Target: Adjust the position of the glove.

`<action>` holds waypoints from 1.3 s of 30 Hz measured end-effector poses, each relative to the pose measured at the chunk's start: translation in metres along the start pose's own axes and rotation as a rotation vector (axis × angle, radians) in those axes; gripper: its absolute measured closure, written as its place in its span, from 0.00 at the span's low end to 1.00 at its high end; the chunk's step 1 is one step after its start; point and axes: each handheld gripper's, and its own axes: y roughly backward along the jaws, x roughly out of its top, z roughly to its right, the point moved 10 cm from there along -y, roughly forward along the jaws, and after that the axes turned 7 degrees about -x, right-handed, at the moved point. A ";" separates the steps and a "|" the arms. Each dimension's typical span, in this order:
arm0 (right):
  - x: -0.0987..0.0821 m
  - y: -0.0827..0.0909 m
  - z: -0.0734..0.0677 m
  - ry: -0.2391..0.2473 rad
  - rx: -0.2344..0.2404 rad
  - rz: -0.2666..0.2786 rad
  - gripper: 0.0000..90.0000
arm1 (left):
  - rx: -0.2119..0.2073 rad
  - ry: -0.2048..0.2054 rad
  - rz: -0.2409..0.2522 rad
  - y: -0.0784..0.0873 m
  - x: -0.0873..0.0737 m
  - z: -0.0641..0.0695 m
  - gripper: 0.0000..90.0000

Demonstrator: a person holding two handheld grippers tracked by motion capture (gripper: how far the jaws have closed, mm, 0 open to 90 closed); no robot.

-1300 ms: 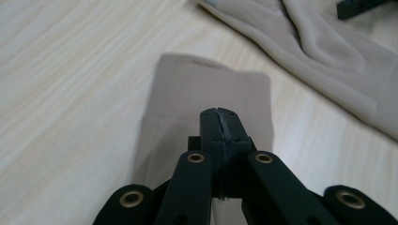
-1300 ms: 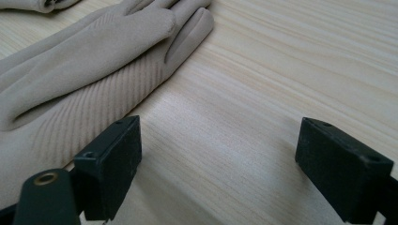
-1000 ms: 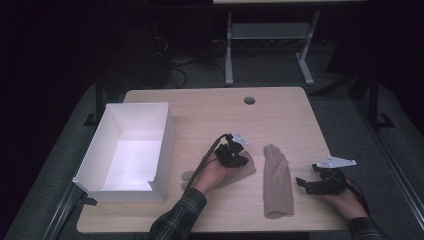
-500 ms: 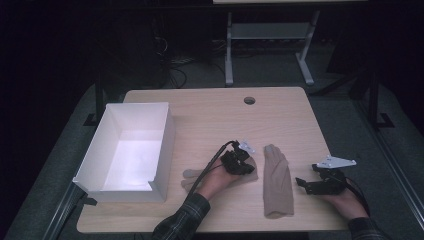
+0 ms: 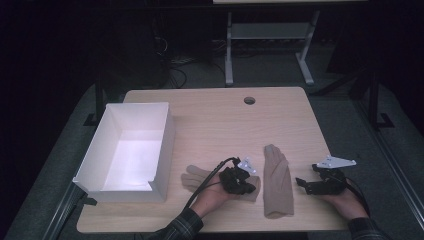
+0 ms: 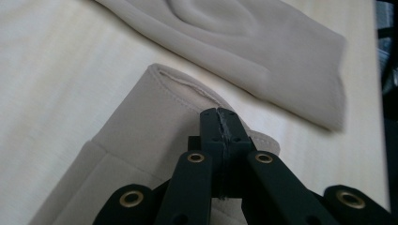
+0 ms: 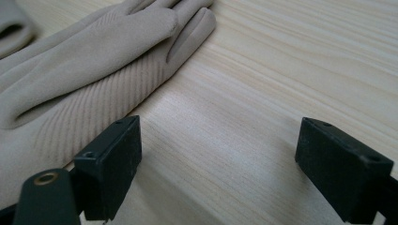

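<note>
The left gripper (image 5: 248, 184) is pinched tight on the cuff of a beige glove (image 5: 197, 177) that lies crosswise, fingers toward the white box (image 5: 162, 145); the hand hides its middle. A second glove (image 5: 278, 181) lies just beside it, fingers pointing away. The right gripper (image 5: 300, 182), jaws wide, rests low right of it.
</note>
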 end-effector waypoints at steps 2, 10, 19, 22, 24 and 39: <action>0.000 0.000 0.000 0.000 0.000 0.000 0.16 | -0.017 -0.006 -0.002 0.003 -0.008 0.012 1.00; 0.000 0.000 0.000 -0.001 -0.001 0.000 0.16 | 0.024 0.012 0.079 0.032 -0.007 0.006 1.00; 0.000 0.000 0.000 0.000 -0.001 0.000 0.16 | 0.250 0.163 0.131 0.094 -0.037 -0.053 1.00; 0.000 0.000 0.000 0.001 -0.001 0.001 0.16 | 0.278 0.198 0.131 0.098 -0.043 -0.062 1.00; 0.000 0.000 0.000 0.001 -0.001 0.001 0.16 | 0.304 0.218 0.123 0.101 -0.047 -0.068 1.00; 0.000 0.000 0.000 0.003 0.001 0.001 0.16 | 0.360 0.263 0.011 0.091 -0.069 -0.073 1.00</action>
